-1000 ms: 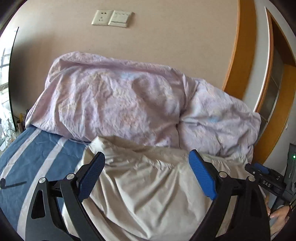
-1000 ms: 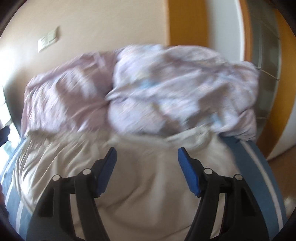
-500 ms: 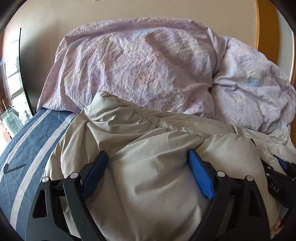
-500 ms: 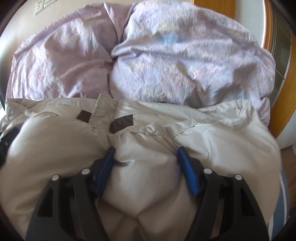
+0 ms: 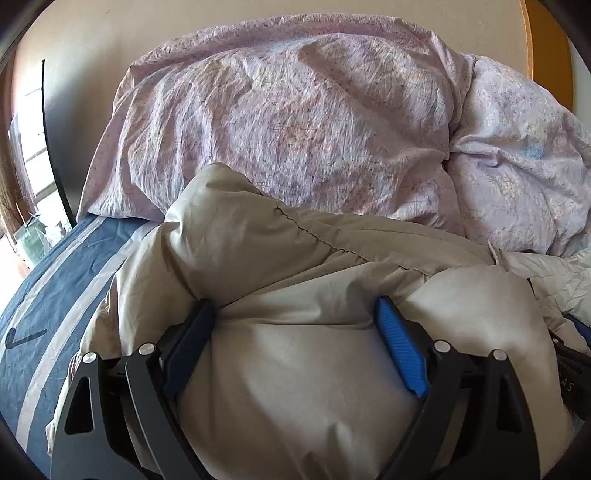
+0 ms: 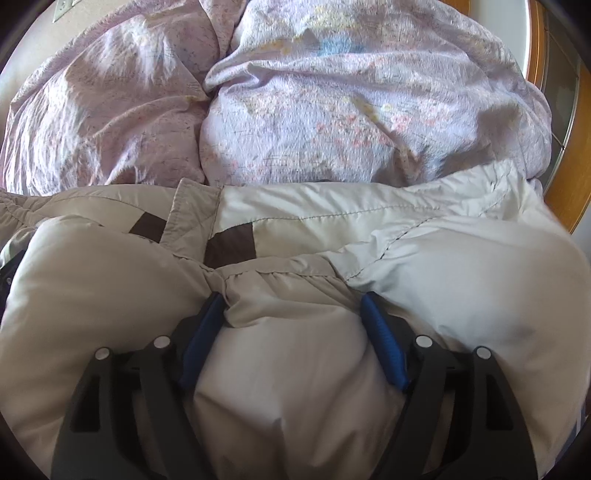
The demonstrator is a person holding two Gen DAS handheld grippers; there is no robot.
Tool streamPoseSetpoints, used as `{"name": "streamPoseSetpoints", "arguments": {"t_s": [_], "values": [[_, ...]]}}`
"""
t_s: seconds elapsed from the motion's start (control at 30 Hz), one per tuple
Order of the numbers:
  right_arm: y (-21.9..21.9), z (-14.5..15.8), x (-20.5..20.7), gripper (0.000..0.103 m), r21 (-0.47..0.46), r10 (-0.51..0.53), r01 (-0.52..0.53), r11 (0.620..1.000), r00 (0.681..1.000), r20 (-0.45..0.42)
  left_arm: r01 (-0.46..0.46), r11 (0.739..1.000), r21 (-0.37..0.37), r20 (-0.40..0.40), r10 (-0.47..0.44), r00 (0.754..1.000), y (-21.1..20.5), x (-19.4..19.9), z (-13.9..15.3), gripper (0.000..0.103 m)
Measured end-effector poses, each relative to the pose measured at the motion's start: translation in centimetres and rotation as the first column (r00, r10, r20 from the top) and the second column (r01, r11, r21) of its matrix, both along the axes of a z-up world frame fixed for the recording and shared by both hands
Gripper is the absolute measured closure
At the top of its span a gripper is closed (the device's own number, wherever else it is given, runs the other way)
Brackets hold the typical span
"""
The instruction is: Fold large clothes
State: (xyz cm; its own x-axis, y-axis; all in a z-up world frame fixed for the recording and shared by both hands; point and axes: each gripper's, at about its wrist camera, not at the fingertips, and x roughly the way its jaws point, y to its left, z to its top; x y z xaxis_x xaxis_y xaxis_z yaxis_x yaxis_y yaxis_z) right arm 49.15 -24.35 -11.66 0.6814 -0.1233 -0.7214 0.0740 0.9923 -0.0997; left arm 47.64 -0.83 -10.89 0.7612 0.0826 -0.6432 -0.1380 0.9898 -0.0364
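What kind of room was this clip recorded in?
Most likely a bedroom. A crumpled lilac floral duvet is heaped against the wall at the far end of a bed with a blue striped sheet, and a puffy beige jacket lies on it.

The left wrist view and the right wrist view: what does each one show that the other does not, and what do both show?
Only the left wrist view shows the blue bedsheet with pale stripes and a window at the left edge. Only the right wrist view shows two dark brown square patches on the jacket and a wall socket. Both show the puffy beige padded jacket bulging between a claw's blue pads, and the crumpled pink floral duvet behind.
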Motion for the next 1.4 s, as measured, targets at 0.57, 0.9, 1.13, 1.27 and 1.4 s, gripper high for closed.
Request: {"name": "streamPoseSetpoints", "arguments": {"t_s": [0.57,0.9,1.13,1.27,1.4], "values": [[-13.9,5.0,-1.6,0.028,-0.019,-0.221,0.226,0.974,0.965,0.139,-0.031,0.996,0.083,0.042,0.028,0.999,2.5,0.8,2.8,0.013],[-14.6,0.5,-0.6,0.028,-0.034,-0.267,0.27,0.962,0.961,0.076,-0.1,0.994,0.034,-0.022,0.101,0.995,4.7,2.5,0.0,0.012],[-15.2,-0.6,0.3,0.025,-0.023,-0.28,0.281,0.96,0.96,0.031,-0.116,0.993,-0.024,-0.059,0.115,0.992,5.8,3.4,-1.4,0.008],[-15.4,-1.3,0.7,0.023,-0.025,-0.282,0.282,0.959,0.959,-0.004,-0.117,0.992,-0.042,-0.088,0.113,0.99,6.1,4.0,-1.9,0.006],[-15.5,-1.7,1.2,0.021,-0.031,-0.286,0.285,0.958,0.958,-0.037,-0.119,0.992,-0.04,-0.102,0.115,0.988,6.2,4.1,-2.1,0.005]]}}
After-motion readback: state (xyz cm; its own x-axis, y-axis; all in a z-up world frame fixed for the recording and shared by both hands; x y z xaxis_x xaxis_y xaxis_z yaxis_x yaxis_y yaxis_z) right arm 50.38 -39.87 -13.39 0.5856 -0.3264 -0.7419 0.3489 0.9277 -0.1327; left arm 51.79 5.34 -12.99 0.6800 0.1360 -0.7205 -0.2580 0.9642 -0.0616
